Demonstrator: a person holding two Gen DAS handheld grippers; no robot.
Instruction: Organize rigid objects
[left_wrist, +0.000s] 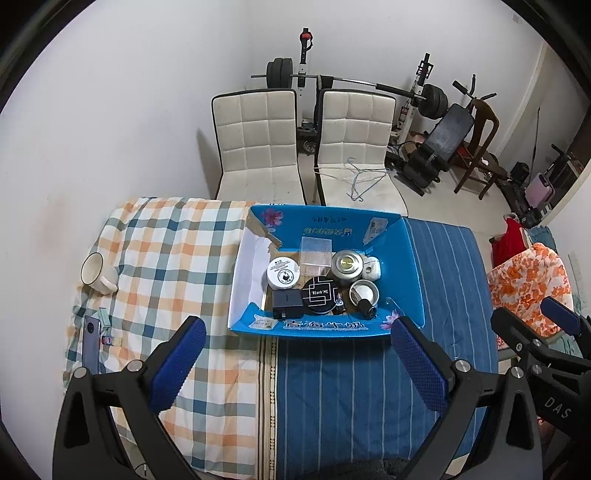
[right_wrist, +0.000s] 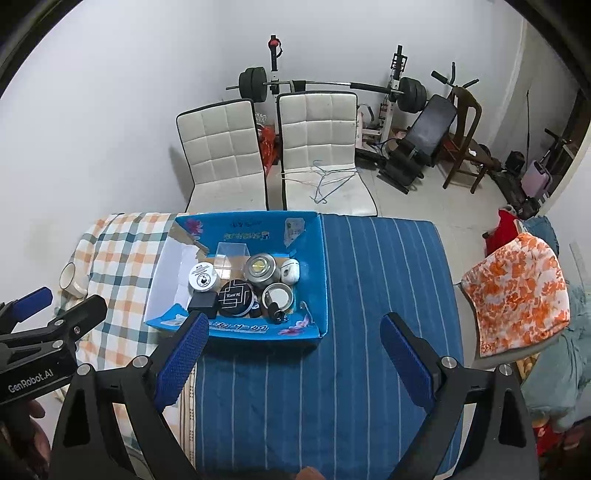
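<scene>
**Home gym corner, box nearly packed**

A cloth-covered worktop (left_wrist: 332, 387) stands before two white chairs (left_wrist: 258, 140) and a barbell rack. Near the camera, the left tool (left_wrist: 295, 363) and right tool (right_wrist: 293, 360) hang with fingers spread wide, gripping nothing, pulled back as if between picks. Just beyond, the blue cardboard box (left_wrist: 412, 266) holds the gathered tins, jars and a black charger. Far left, a white mug (left_wrist: 98, 273) and a phone (left_wrist: 91, 341) lie outside it, likely next.
</scene>
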